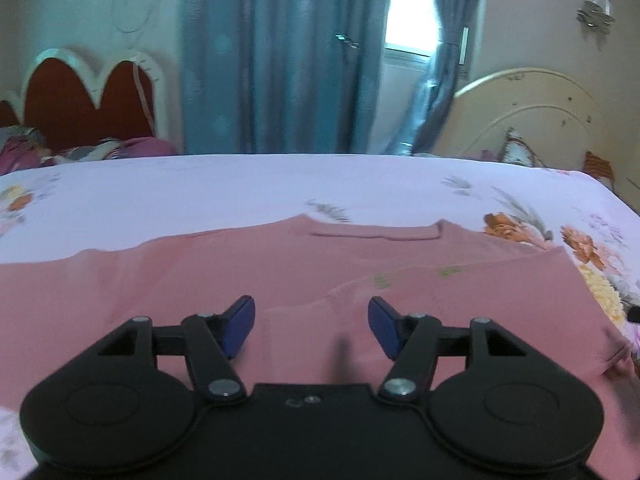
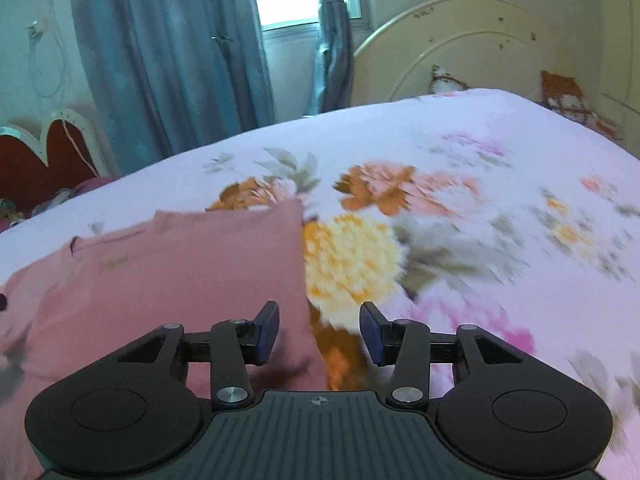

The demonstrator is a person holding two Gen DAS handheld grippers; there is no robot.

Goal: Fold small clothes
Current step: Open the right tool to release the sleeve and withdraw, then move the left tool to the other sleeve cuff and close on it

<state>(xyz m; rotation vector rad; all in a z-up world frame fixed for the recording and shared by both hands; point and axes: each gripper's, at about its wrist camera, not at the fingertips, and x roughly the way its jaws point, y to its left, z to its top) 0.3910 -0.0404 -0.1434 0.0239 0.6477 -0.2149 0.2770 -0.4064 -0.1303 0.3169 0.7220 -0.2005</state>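
Lying flat on the floral bedsheet (image 1: 280,188), a pink garment (image 1: 200,280) was seen spread across the near half of the bed, its neckline (image 1: 376,235) turned toward the far edge. In the left wrist view the garment's left part was carried out past the left side of the picture, while its right part was folded inward, a straight folded edge being left toward the bed's right side. The left gripper (image 1: 311,326) was held above the middle of the garment with its blue pads (image 1: 240,326) set moderately wide apart; nothing was gripped between them, only the pink cloth being visible below the gap.

In the right wrist view the same pink garment (image 2: 180,272) was found on the left, its straight right edge running from the far side toward the near edge of the bed. The right gripper (image 2: 319,332) was held over that edge, its jaws parted to a narrower gap and nothing clasped; the left pad (image 2: 267,332) was seen over the cloth and the right pad (image 2: 372,334) over the bare floral bedsheet (image 2: 480,208). Whether the cloth was touched by the pads could not be told.

Beyond the far edge, blue curtains (image 1: 280,60), a red headboard (image 1: 80,100) and a cream headboard (image 1: 532,112) were seen.
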